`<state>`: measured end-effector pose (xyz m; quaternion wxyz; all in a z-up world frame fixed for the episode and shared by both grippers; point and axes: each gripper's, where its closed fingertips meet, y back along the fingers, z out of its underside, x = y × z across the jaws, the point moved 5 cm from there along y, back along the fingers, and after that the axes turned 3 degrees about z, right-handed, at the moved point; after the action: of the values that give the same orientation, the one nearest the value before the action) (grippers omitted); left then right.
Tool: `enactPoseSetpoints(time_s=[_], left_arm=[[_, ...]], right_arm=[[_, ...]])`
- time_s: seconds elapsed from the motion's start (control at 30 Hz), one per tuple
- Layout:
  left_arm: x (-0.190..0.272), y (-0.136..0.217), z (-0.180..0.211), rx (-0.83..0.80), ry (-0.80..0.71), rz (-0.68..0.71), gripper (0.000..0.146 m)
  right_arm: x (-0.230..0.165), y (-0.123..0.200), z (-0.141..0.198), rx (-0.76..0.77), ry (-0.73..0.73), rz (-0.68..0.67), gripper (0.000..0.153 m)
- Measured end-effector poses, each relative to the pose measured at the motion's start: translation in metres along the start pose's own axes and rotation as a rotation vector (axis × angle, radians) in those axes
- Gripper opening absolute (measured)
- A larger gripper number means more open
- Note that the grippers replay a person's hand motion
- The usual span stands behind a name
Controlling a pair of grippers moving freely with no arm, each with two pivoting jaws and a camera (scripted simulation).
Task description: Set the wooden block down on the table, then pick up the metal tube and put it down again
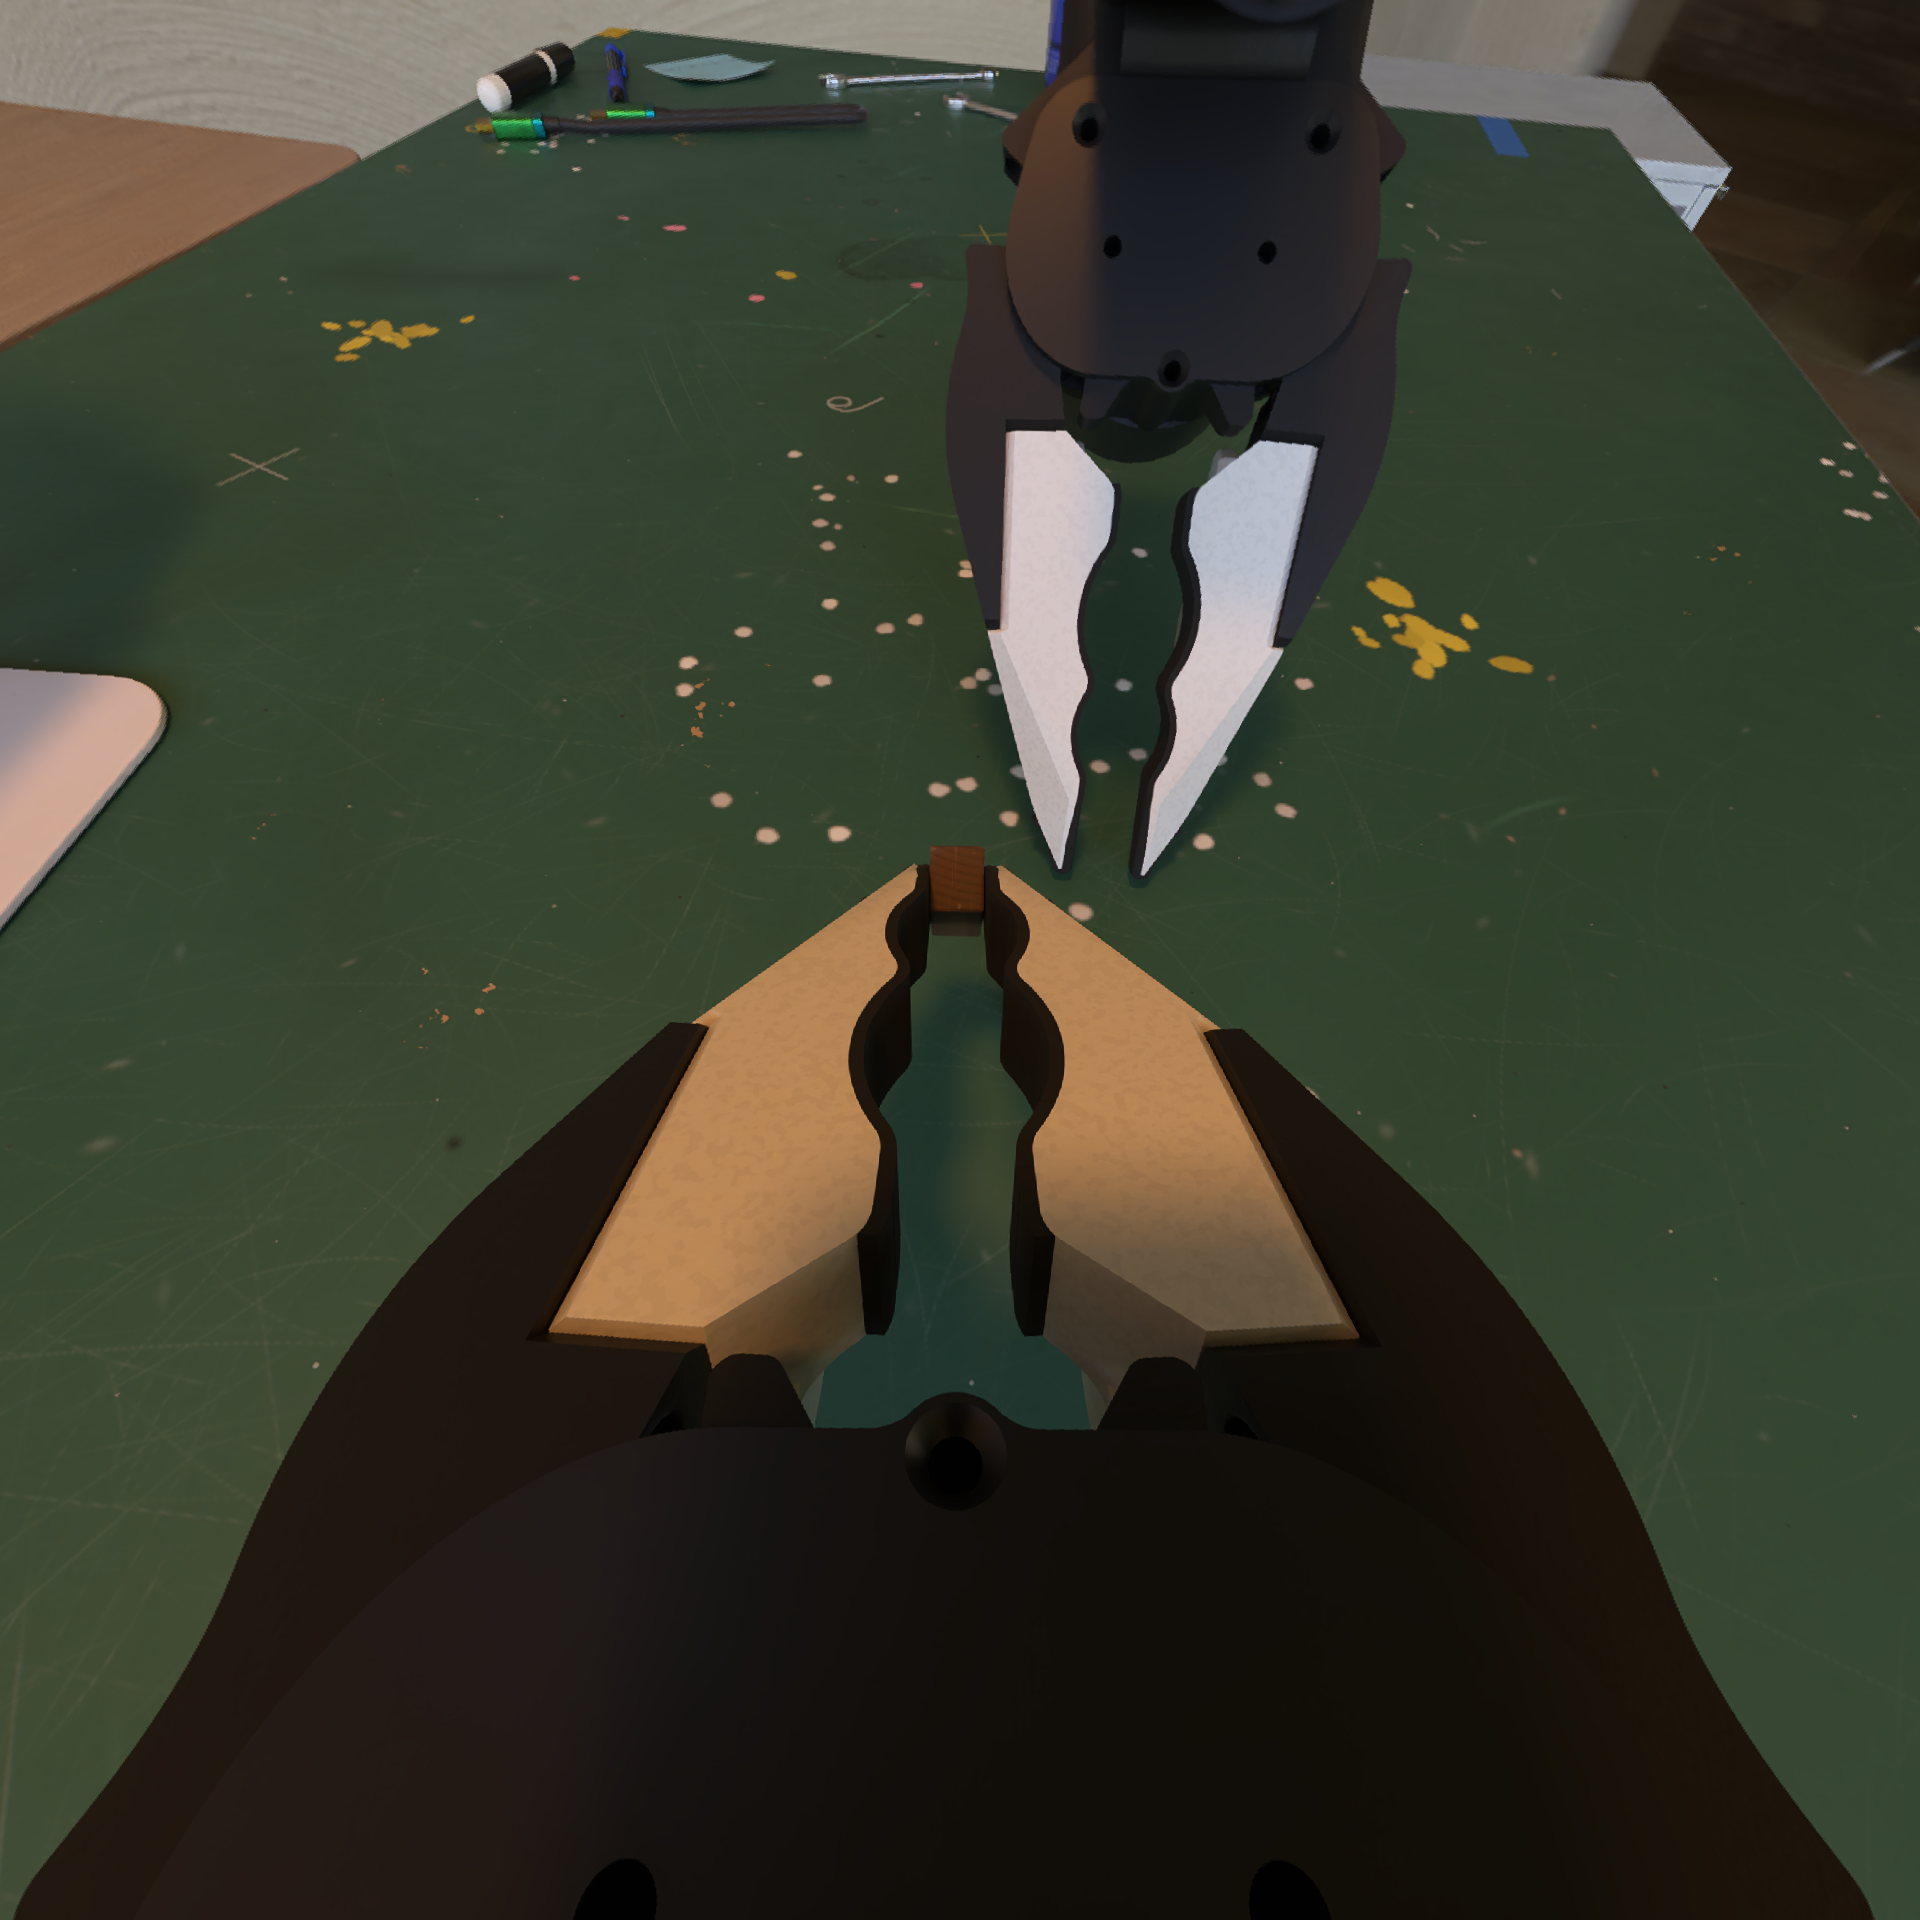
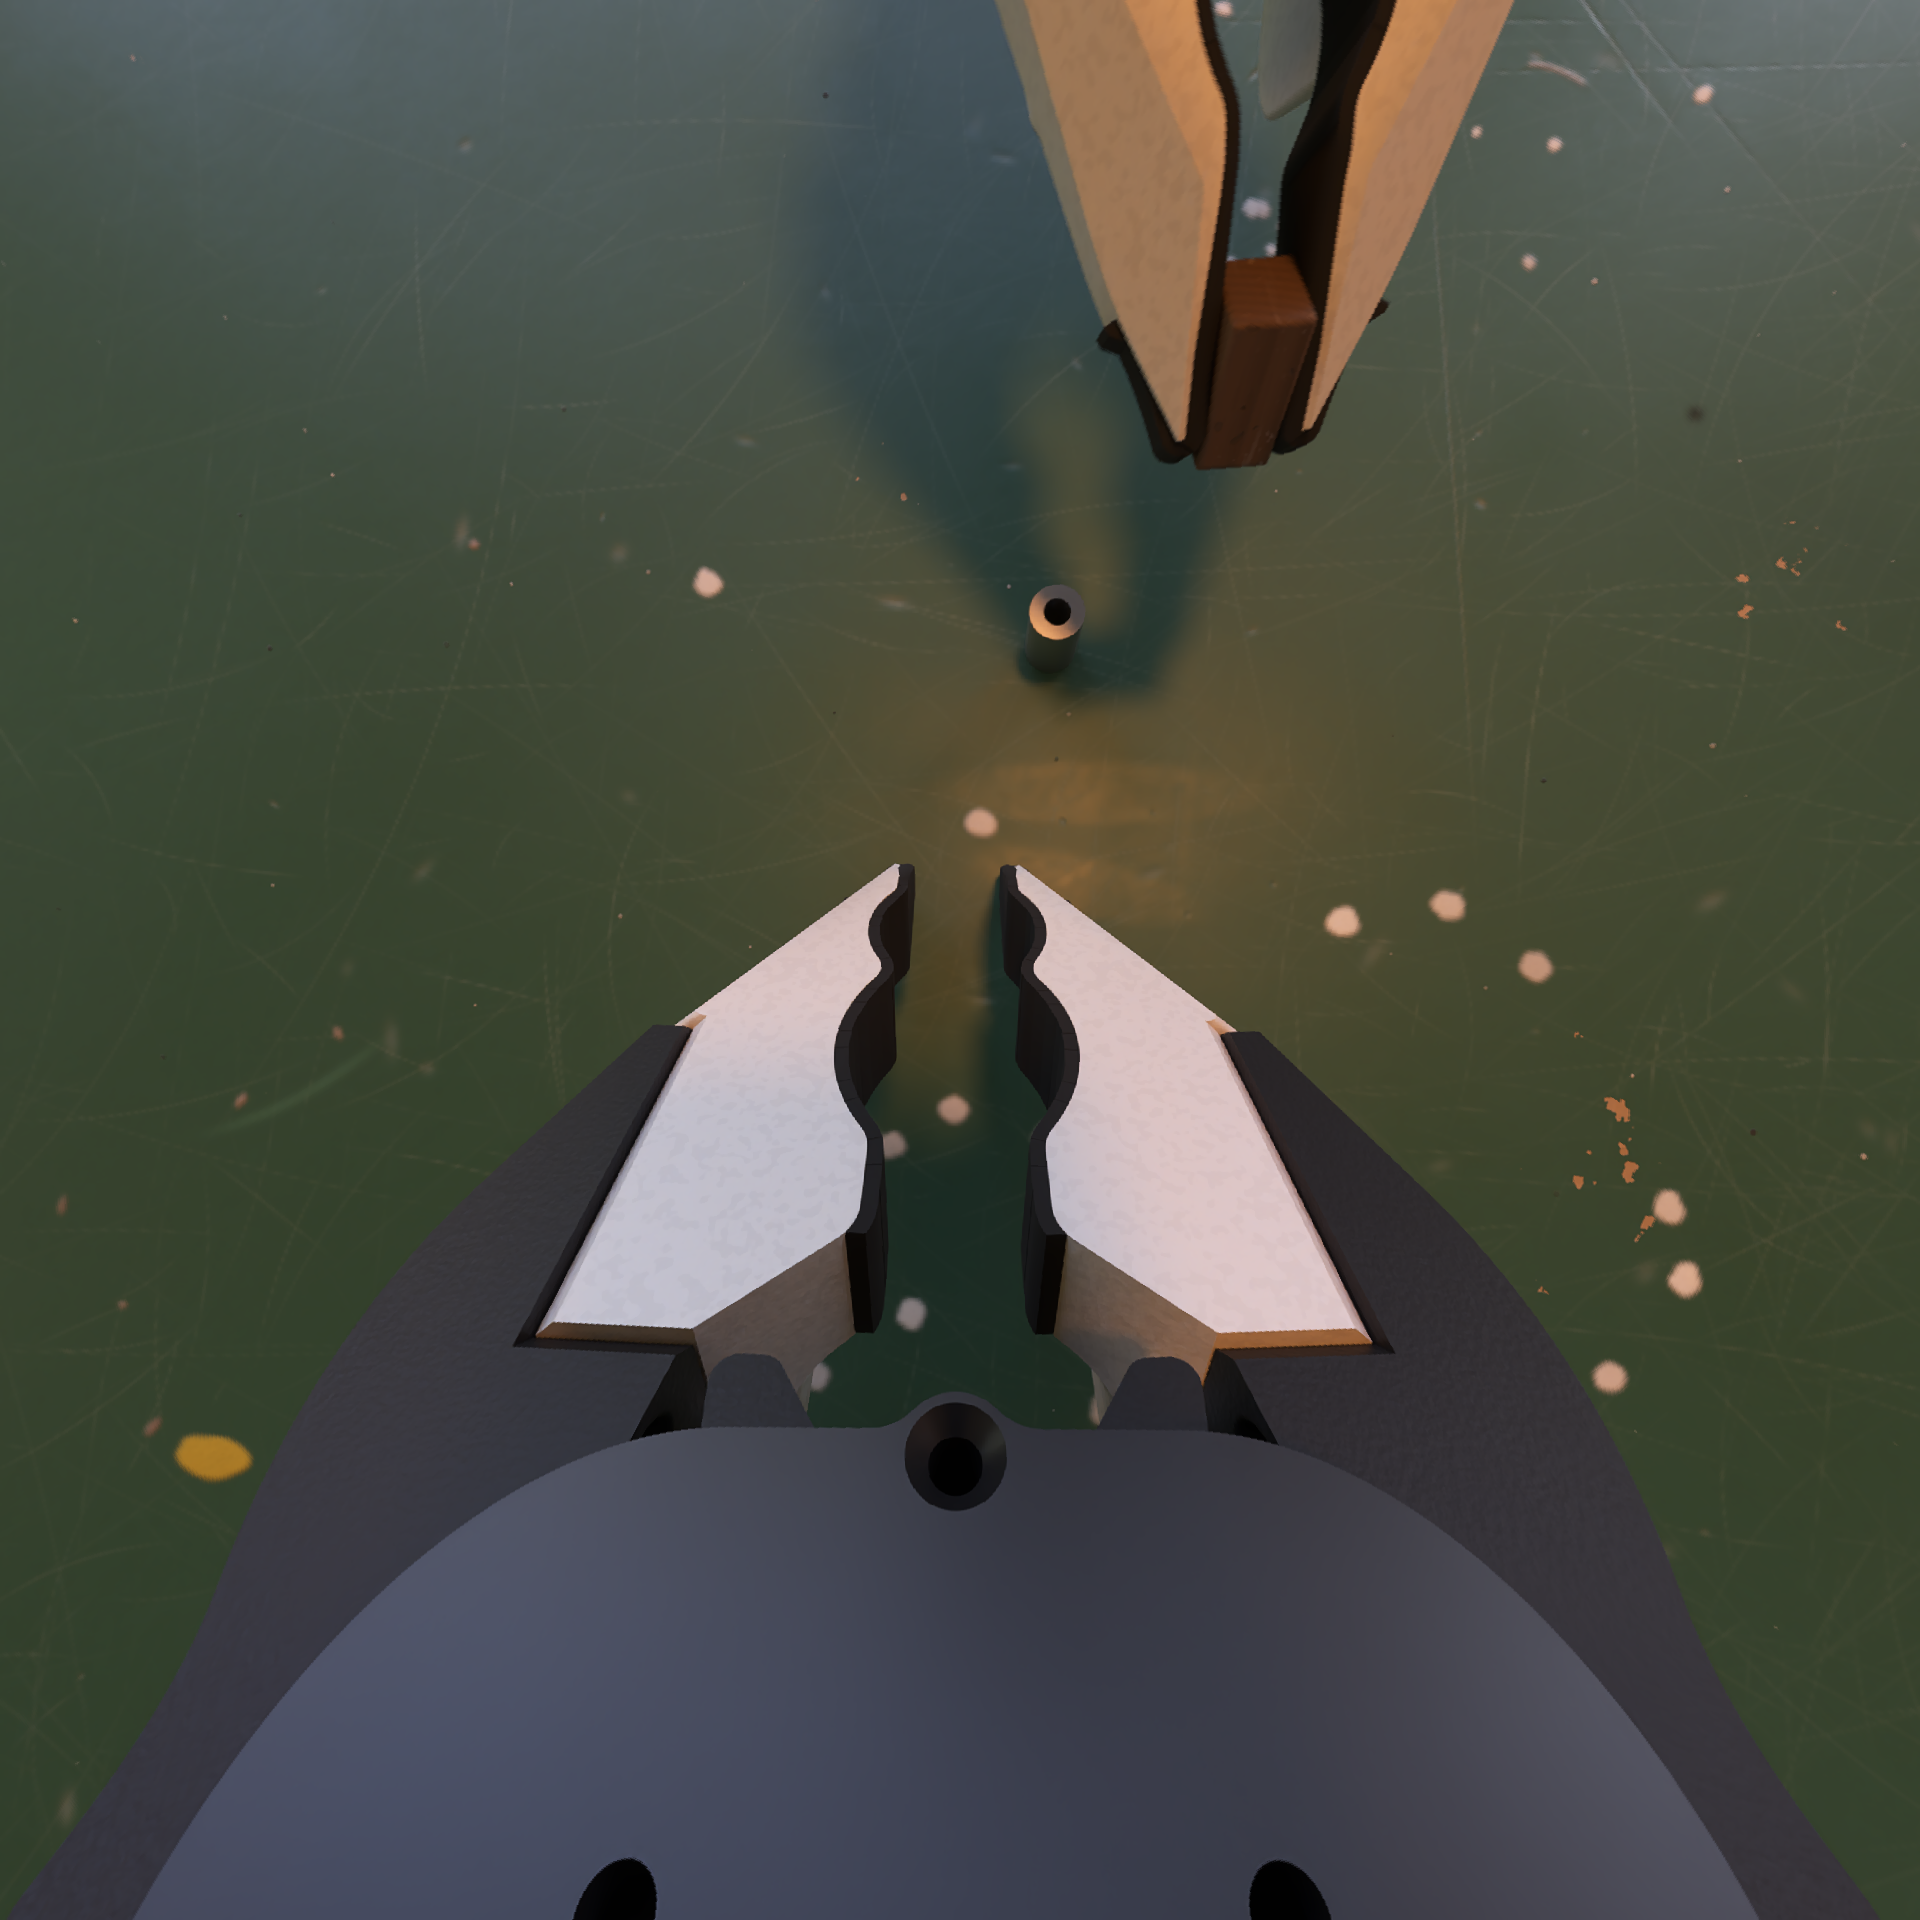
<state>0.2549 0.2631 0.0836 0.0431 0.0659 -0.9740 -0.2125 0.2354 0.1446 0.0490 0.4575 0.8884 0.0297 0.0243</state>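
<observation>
My left gripper [image 1: 957,878], with tan fingers, is shut on a small wooden block [image 1: 956,879] at its tips, held above the green table [image 1: 416,935]. In the right wrist view the same gripper [image 2: 1242,436] hangs at the top right with the block [image 2: 1252,364] between its fingers. A short metal tube [image 2: 1054,627] stands upright on the table, below and left of the block. My right gripper [image 2: 956,873], with white fingers, is open and empty, pointing down short of the tube. It also shows in the left wrist view [image 1: 1099,868], just beyond the block.
At the table's far edge lie a black and white marker [image 1: 525,76], pens [image 1: 675,120], a pale card [image 1: 709,69] and a metal wrench [image 1: 904,78]. A pale flat slab [image 1: 62,758] sits at the left edge. A brown tabletop [image 1: 125,197] adjoins at far left.
</observation>
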Motion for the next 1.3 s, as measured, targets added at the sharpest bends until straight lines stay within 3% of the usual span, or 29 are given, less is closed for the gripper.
enactPoseSetpoints(time_s=[0.47,0.83,1.07,1.3], left_arm=[[-0.0027,-0.0003,0.0029,-0.017,0.012,-0.002,0.009],[-0.0039,-0.0012,0.0062,-0.039,0.022,0.000,0.009],[-0.0030,-0.0026,0.0083,-0.057,0.023,0.009,0.009],[-0.0031,-0.0022,0.0088,-0.060,0.025,0.009,0.009]], right_arm=[[0.0084,0.0034,-0.0014,0.089,-0.140,-0.028,0.014],[0.0017,-0.0009,0.0002,0.033,-0.045,0.028,0.016],[0.0101,0.0023,-0.0042,0.094,-0.175,-0.010,0.009],[0.0045,-0.0030,-0.0020,0.044,-0.096,0.022,0.011]])
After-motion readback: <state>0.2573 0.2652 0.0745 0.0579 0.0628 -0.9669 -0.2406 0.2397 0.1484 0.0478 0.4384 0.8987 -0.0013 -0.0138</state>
